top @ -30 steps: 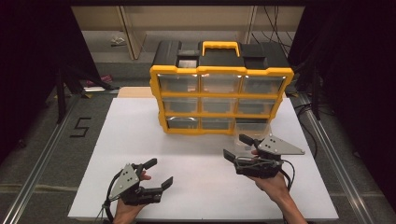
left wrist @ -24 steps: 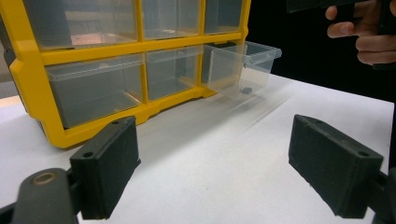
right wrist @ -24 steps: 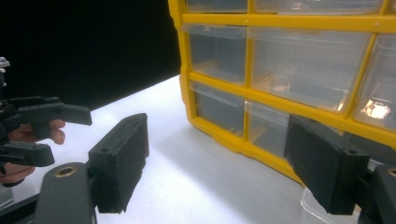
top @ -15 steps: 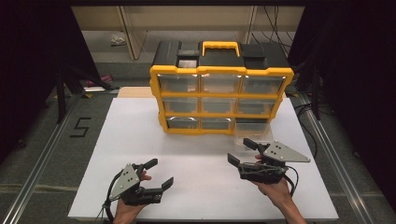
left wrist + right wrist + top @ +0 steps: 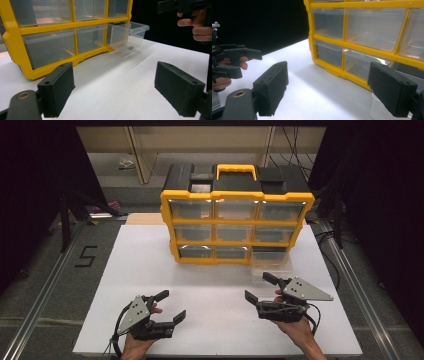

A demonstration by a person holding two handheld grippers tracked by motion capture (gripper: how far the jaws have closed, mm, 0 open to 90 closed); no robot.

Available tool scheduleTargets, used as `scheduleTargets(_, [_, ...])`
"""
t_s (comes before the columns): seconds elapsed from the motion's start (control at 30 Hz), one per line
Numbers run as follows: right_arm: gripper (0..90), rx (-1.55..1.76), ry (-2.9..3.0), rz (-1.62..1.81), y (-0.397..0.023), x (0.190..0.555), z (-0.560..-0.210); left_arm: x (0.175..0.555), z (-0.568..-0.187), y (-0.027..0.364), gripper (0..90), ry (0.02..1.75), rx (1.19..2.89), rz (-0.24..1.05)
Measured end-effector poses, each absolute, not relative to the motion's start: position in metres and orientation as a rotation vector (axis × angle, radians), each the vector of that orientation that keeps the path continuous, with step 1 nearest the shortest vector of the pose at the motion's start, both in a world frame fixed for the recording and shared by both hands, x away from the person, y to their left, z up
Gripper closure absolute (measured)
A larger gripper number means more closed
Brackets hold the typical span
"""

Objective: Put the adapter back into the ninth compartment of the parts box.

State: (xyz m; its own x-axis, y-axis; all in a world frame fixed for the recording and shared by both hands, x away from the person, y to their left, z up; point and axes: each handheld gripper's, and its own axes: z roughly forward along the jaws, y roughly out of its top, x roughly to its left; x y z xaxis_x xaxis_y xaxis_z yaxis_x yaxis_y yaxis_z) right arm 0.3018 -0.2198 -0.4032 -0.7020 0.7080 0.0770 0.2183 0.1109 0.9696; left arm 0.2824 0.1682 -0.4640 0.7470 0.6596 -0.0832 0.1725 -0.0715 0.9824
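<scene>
A yellow organiser cabinet [image 5: 235, 222] with clear drawers stands at the back of the white table [image 5: 150, 265]. Its bottom right drawer [image 5: 272, 262] is pulled out, and in the left gripper view the drawer [image 5: 128, 35] holds a small dark item [image 5: 130, 47]. My right gripper [image 5: 260, 286] hovers just in front of that drawer. Its jaws have just been opening and nothing is between them [image 5: 329, 87]. My left gripper [image 5: 171, 305] stands open near the front edge with nothing in it [image 5: 120, 87].
The cabinet has a black top with a yellow handle [image 5: 235, 170]. Dark floor and metal rails [image 5: 45, 285] flank the table. Open white tabletop lies between the two grippers and the cabinet front.
My right gripper has drawn back a little from the pulled-out drawer toward the near right, with its jaws standing wider. The left gripper has stayed where it was.
</scene>
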Motion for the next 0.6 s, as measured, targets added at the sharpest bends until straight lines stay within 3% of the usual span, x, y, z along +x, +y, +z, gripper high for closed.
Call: scheduleTargets(0.6, [17.1,0.883,1.972,1.623,-0.2223,0.2944,-0.4136,0.2823,-0.4644,0.1672,15.9,0.678,1.63,0.447])
